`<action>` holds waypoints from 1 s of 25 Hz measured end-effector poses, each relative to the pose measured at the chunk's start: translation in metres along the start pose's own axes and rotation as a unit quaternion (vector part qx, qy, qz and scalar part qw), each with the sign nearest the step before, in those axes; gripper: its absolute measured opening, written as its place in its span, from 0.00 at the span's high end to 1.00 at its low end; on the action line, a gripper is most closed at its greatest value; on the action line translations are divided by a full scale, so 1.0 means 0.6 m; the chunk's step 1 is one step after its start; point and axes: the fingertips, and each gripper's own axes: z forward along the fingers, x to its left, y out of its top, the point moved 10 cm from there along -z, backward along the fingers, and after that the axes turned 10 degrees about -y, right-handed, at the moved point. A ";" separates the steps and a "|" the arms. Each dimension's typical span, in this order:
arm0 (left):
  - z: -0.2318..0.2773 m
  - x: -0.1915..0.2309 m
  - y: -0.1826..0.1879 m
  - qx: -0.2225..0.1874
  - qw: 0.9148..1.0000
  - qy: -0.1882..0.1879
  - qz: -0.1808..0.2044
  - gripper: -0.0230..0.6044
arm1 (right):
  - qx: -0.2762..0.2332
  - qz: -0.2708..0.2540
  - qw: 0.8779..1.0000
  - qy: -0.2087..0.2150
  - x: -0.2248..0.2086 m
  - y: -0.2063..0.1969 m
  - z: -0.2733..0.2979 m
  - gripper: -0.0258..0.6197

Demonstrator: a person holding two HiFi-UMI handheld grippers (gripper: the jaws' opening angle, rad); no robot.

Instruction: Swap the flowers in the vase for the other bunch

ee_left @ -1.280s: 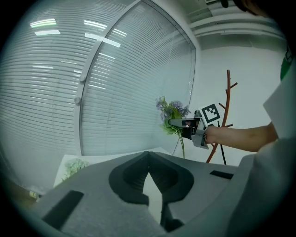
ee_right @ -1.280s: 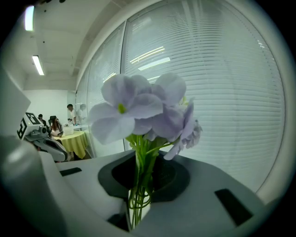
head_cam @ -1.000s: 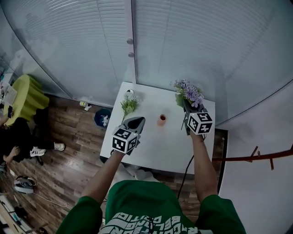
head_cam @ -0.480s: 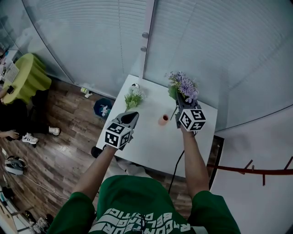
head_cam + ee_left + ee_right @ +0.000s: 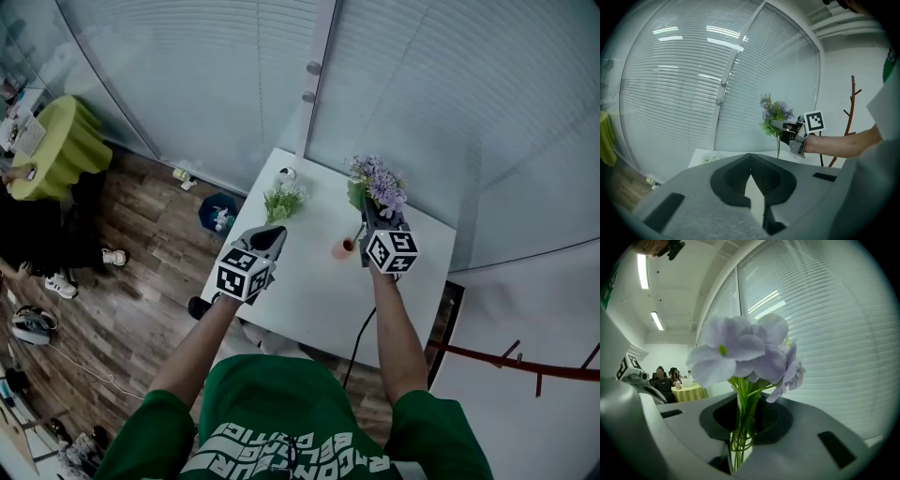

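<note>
My right gripper (image 5: 739, 439) has its fingers (image 5: 792, 441) pinching the green stems of the purple flowers (image 5: 745, 350). The blooms stand above the fingers and fill the middle of the right gripper view. In the head view I see that bunch held over the far right part of the white table (image 5: 309, 300). The lower ends of the stems hang just beside the small orange vase (image 5: 343, 248), and I cannot tell whether they touch its rim. The vase stands upright on the table, between my two grippers and closer to the right one.

My left gripper (image 5: 750, 158) is over the near left part of the table, with its fingers (image 5: 708, 206) pressed together at the tips and empty. It points toward the green bunch (image 5: 283, 200), which lies on the table near the far left corner, well apart from the vase. A small white thing (image 5: 288, 172) sits at the far edge just behind that bunch, too small for me to make out.

In the left gripper view I see the right gripper across from me with the flowers upright in it and a bare forearm (image 5: 843, 143) behind it. A brown branched stand (image 5: 848, 117) is by the wall. White blinds (image 5: 187, 84) run behind the table. On the wooden floor (image 5: 122, 281) a blue object (image 5: 218, 213) lies just beside the table's left edge. A yellow-green round table (image 5: 61, 150) stands well off to the left, with people sitting by it
</note>
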 end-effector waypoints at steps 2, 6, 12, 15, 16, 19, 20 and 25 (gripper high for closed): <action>0.005 0.004 0.003 0.002 1.000 -0.001 0.001 0.95 | 0.015 0.001 1.000 -0.001 -0.001 -0.021 0.001 0.88; 0.023 0.009 0.000 0.005 1.000 -0.007 0.002 0.95 | 0.050 0.011 0.999 0.001 -0.008 -0.074 -0.004 0.88; 0.052 0.007 -0.001 0.012 1.000 -0.020 0.006 0.95 | 0.113 0.011 0.993 0.007 -0.008 -0.144 -0.007 0.88; 0.063 0.004 -0.002 0.015 1.000 -0.025 0.010 0.95 | 0.119 0.013 0.993 0.008 -0.008 -0.159 -0.007 0.88; 0.066 0.003 -0.001 0.015 0.999 -0.027 0.011 0.95 | 0.121 0.013 0.993 0.008 -0.010 -0.160 -0.007 0.88; 0.070 -0.002 0.000 0.016 0.999 -0.033 0.014 0.95 | 0.133 0.019 0.991 0.013 -0.011 -0.158 -0.007 0.87; 0.069 -0.003 0.000 0.017 0.999 -0.034 0.015 0.95 | 0.139 0.022 0.990 0.014 -0.012 -0.158 -0.008 0.84; 0.064 -0.006 0.001 0.018 0.999 -0.038 0.016 0.95 | 0.172 0.027 0.985 0.014 -0.012 -0.157 -0.011 0.64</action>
